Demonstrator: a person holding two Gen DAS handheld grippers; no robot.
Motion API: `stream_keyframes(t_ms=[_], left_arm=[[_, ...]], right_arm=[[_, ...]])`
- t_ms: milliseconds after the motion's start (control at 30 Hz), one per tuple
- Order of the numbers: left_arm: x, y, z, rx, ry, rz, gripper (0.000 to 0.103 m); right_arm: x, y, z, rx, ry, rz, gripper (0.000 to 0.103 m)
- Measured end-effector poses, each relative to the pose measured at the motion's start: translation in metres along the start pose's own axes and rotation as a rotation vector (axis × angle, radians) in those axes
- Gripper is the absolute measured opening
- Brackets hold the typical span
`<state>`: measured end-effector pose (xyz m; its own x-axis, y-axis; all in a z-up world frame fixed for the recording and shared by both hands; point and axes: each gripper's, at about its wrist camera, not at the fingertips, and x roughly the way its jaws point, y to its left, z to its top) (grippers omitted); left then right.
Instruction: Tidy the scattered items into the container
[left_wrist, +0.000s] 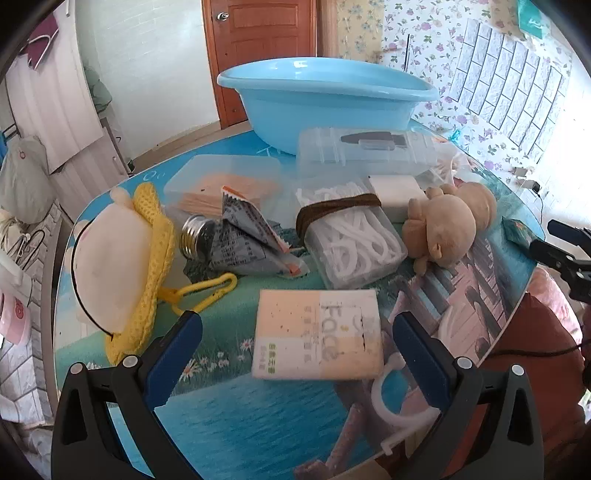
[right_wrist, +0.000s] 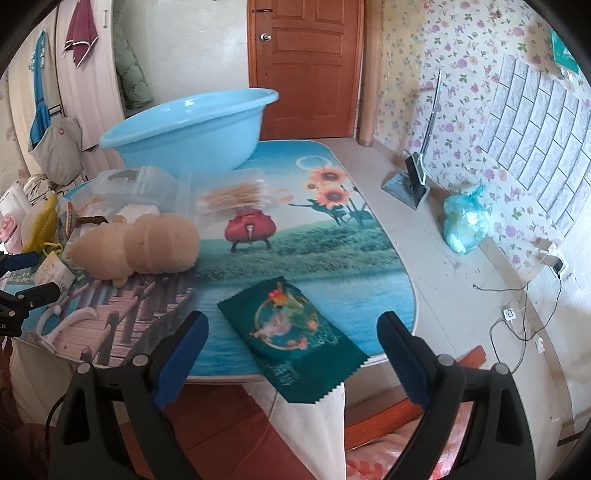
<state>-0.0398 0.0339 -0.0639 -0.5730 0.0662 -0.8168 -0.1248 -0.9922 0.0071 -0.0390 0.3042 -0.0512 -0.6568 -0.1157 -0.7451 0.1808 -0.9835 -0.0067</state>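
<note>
A light blue basin (left_wrist: 325, 99) stands at the table's far side; it also shows in the right wrist view (right_wrist: 184, 129). My left gripper (left_wrist: 297, 328) is open, its fingers on either side of a cream tissue pack (left_wrist: 319, 334), not touching it. My right gripper (right_wrist: 291, 328) is open around a dark green sachet (right_wrist: 295, 336) that overhangs the table's front edge. A tan plush toy (left_wrist: 445, 225) lies mid-table, also in the right wrist view (right_wrist: 147, 245). A floss-pick box (left_wrist: 351, 240) with a brown band lies between them.
On the table lie a yellow knitted plush (left_wrist: 125, 266), a light bulb (left_wrist: 195, 240), a crumpled wrapper (left_wrist: 251, 236), clear plastic boxes (left_wrist: 365, 151), a toothpick bag (right_wrist: 236, 195) and a white hook (left_wrist: 391, 406). A door (right_wrist: 306, 66) stands behind. A blue bag (right_wrist: 465, 221) and cables lie on the floor.
</note>
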Motion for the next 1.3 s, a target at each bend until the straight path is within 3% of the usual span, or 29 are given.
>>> stream_keyframes(t_ms=[100, 133, 200, 233, 767, 1000, 1300], left_arm=[[0.002, 0.0, 0.001, 0.014, -0.001, 0.008, 0.102], [0.003, 0.0, 0.001, 0.017, 0.0, 0.002, 0.097], [0.003, 0.002, 0.0, 0.016, 0.01, -0.017, 0.069], [0.004, 0.004, -0.001, 0.011, 0.02, -0.037, 0.062], [-0.023, 0.036, -0.023, -0.055, -0.017, -0.019, 0.062], [-0.027, 0.05, -0.035, -0.071, -0.015, -0.029, 0.062], [-0.028, 0.062, -0.041, -0.089, -0.016, -0.03, 0.062]], right_arm=[[-0.005, 0.003, -0.001, 0.003, -0.009, 0.032, 0.094], [-0.006, 0.005, -0.001, -0.005, -0.015, 0.04, 0.094], [-0.01, 0.013, -0.001, -0.024, -0.022, 0.056, 0.094], [-0.011, 0.016, -0.001, -0.028, -0.024, 0.066, 0.094], [-0.025, 0.112, 0.0, -0.135, 0.039, 0.357, 0.094], [-0.024, 0.154, -0.009, -0.222, 0.083, 0.395, 0.094], [-0.017, 0.178, -0.013, -0.264, 0.146, 0.403, 0.094]])
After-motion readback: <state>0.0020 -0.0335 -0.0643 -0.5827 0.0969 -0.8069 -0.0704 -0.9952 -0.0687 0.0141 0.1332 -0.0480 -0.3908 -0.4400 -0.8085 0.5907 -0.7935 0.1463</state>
